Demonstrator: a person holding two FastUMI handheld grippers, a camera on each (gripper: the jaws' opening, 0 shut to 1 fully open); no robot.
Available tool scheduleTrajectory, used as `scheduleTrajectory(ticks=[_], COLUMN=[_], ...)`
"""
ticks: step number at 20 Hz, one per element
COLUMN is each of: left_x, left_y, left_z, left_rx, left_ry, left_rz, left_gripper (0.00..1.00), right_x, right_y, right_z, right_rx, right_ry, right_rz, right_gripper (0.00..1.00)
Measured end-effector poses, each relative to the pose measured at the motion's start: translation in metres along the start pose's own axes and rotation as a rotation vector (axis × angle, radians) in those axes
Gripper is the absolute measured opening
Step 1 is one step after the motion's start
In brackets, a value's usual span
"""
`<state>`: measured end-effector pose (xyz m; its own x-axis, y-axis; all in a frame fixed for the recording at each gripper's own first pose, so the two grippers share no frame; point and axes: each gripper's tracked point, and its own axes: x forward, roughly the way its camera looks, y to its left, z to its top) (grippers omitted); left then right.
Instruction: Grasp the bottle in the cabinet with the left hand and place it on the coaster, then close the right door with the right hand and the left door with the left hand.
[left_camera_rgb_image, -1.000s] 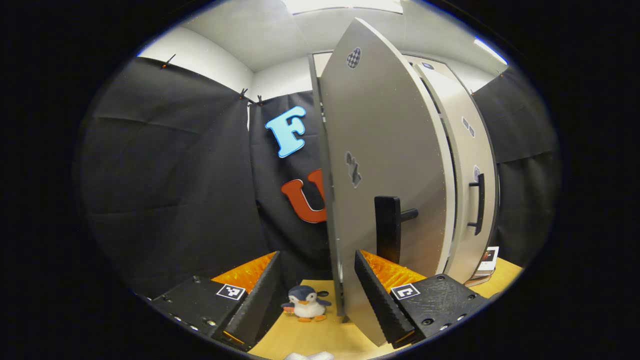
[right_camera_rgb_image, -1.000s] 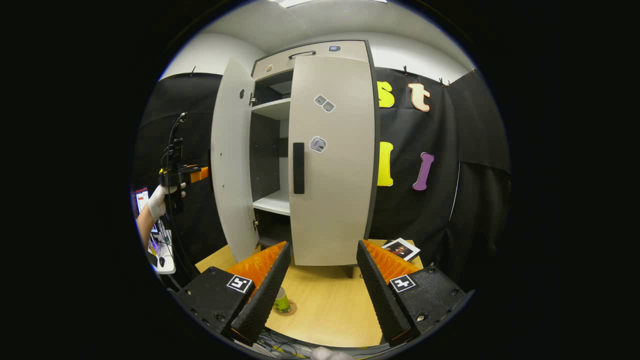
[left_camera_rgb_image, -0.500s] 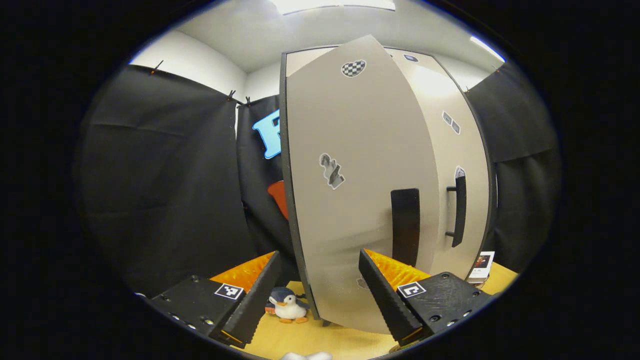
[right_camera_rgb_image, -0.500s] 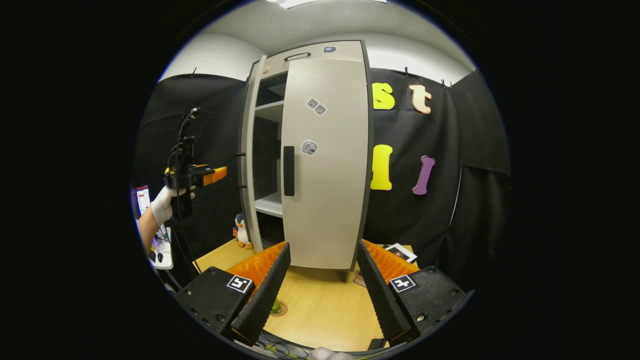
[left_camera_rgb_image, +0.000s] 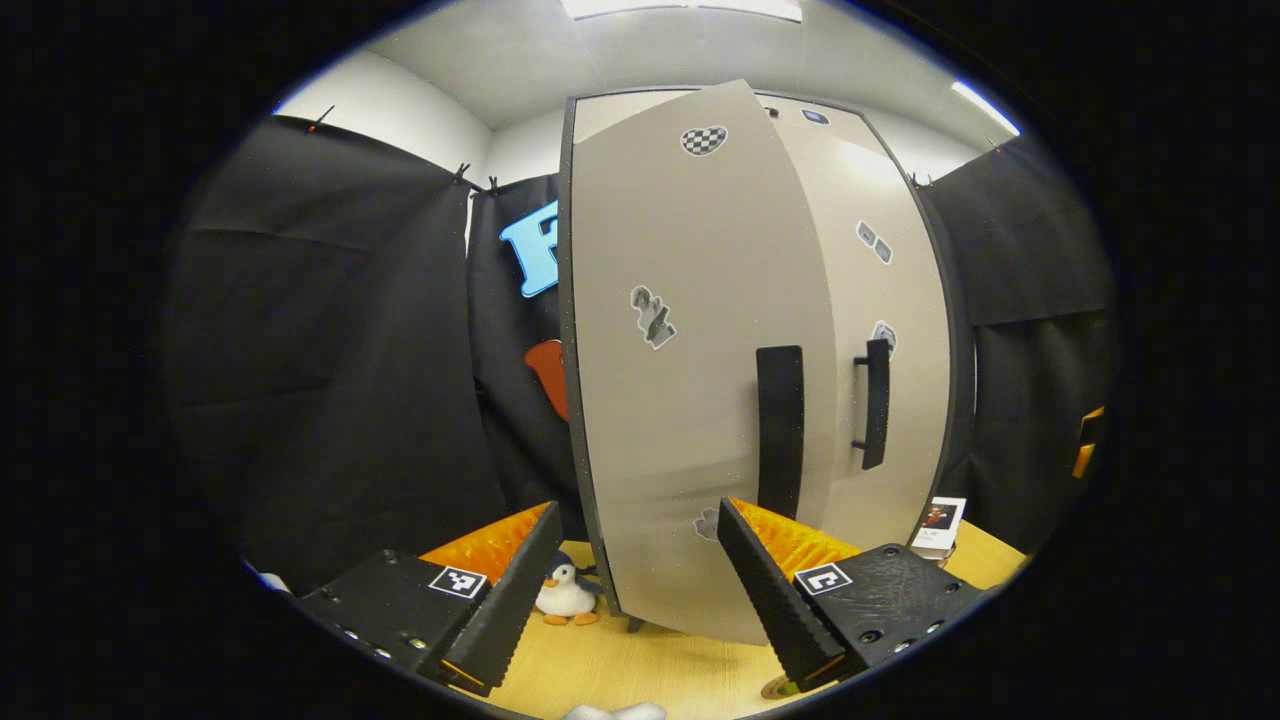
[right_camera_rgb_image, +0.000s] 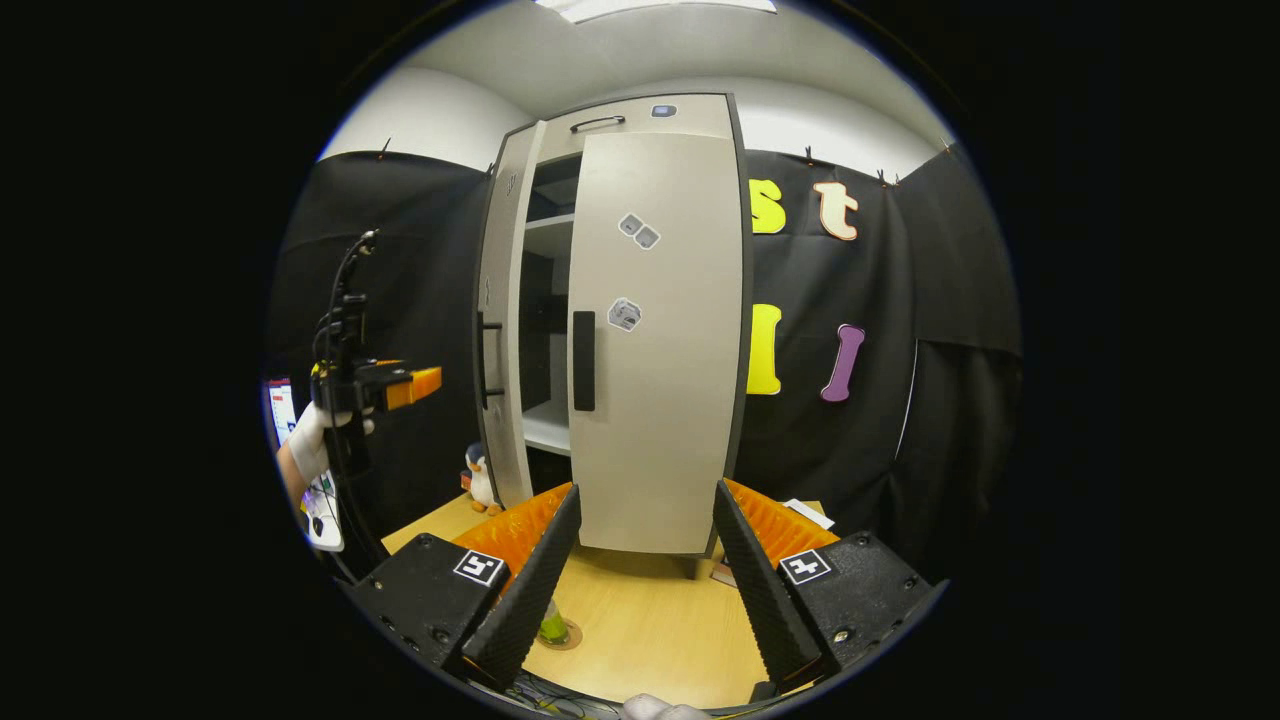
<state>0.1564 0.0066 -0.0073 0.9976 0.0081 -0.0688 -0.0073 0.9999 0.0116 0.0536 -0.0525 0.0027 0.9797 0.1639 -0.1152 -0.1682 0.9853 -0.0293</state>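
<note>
The grey cabinet's right door (right_camera_rgb_image: 655, 340) is shut. The left door (right_camera_rgb_image: 505, 330) stands slightly ajar, and a narrow dark gap shows shelves behind it. In the left gripper view the left door (left_camera_rgb_image: 690, 380) with its black handle (left_camera_rgb_image: 780, 430) is close ahead. My left gripper (left_camera_rgb_image: 640, 600) is open and holds nothing; in the right gripper view a gloved hand holds it (right_camera_rgb_image: 400, 385) a little left of the door, apart from it. The green bottle (right_camera_rgb_image: 553, 625) stands on the round coaster (right_camera_rgb_image: 570, 636) on the wooden table. My right gripper (right_camera_rgb_image: 645, 590) is open and empty above the table.
A toy penguin (left_camera_rgb_image: 565, 595) stands on the table by the cabinet's left foot. A small book (left_camera_rgb_image: 940, 520) lies at the cabinet's right side. Black cloth walls close the booth on all sides. A screen and cables (right_camera_rgb_image: 320, 500) sit at the far left.
The left door has swung from wide open to nearly shut. The left gripper followed it, then drew back a little. The right gripper has barely moved.
</note>
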Motion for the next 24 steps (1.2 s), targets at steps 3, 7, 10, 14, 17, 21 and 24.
scheduleTrajectory(ticks=[3,7,10,14,17,21,24], left_x=[-0.020,-0.051,-0.073,-0.103,-0.118,-0.125,-0.124], left_y=[-0.002,0.008,0.022,0.042,0.053,0.044,0.037], left_z=[0.001,-0.008,-0.021,-0.043,-0.050,-0.045,-0.041], left_rx=[-0.014,-0.019,-0.040,-0.073,-0.046,-0.042,-0.043], left_ry=[-0.006,0.005,0.023,0.061,0.061,0.046,0.031], left_rz=[-0.032,-0.037,-0.015,0.021,0.049,0.024,0.010], left_gripper=[0.96,0.96,0.96,0.96,0.96,0.96,0.96], right_x=[0.000,-0.002,-0.004,-0.013,-0.022,-0.028,-0.028], right_y=[0.009,0.023,0.030,0.035,0.038,0.041,0.042], right_z=[0.002,0.003,0.004,-0.006,-0.024,-0.027,-0.019], right_rx=[0.013,0.042,0.050,0.051,0.029,0.032,0.031], right_ry=[-0.001,-0.022,-0.048,-0.062,-0.033,-0.033,-0.046], right_rz=[-0.027,-0.063,-0.103,-0.153,-0.184,-0.201,-0.197], right_gripper=[0.82,0.82,0.82,0.82,0.82,0.82,0.82])
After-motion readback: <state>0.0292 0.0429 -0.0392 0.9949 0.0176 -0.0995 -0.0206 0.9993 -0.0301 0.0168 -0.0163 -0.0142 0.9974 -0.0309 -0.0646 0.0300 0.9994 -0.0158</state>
